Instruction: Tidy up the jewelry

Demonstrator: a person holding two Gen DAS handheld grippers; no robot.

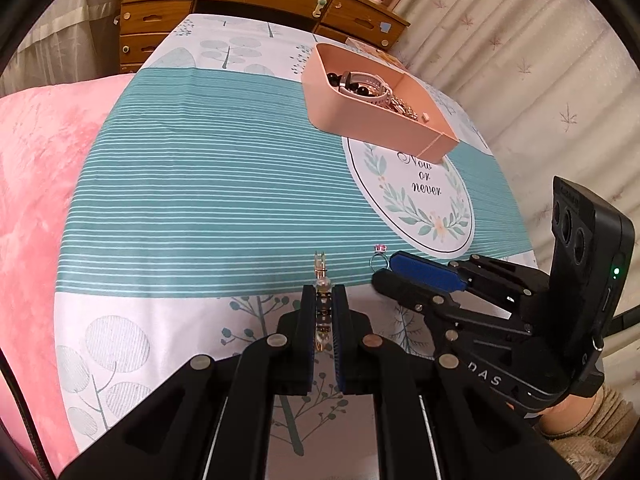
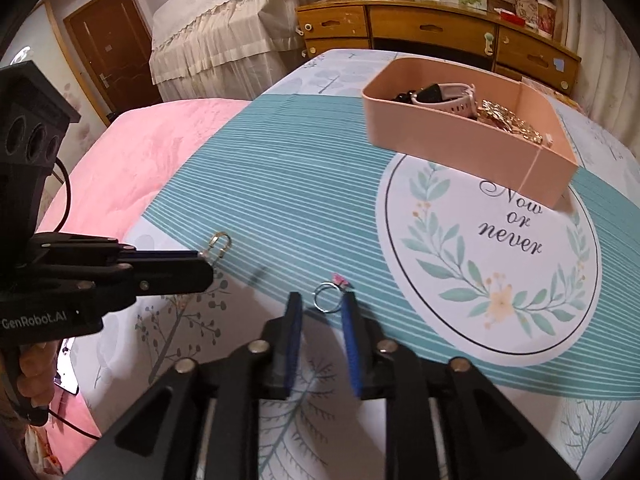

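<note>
Striped table (image 1: 192,184): left tool (image 1: 323,300) clamps beaded clip (image 1: 322,304); right tool (image 2: 321,304), parted around ring (image 2: 328,298), may nudge it away.

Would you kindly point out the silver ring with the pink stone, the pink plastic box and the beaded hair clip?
Silver ring with pink stone (image 2: 329,298): right wrist view, on its band.
Pink plastic box (image 2: 448,136): right wrist view, near wall.
Beaded hair clip (image 1: 322,280): left wrist view, pearl bead.

- I see the ring (image 2: 330,298) on the tablecloth (image 2: 304,184), right of the hair clip (image 1: 322,308).
- The tray (image 2: 448,136) sits behind them, holding a watch (image 2: 444,98).
</note>
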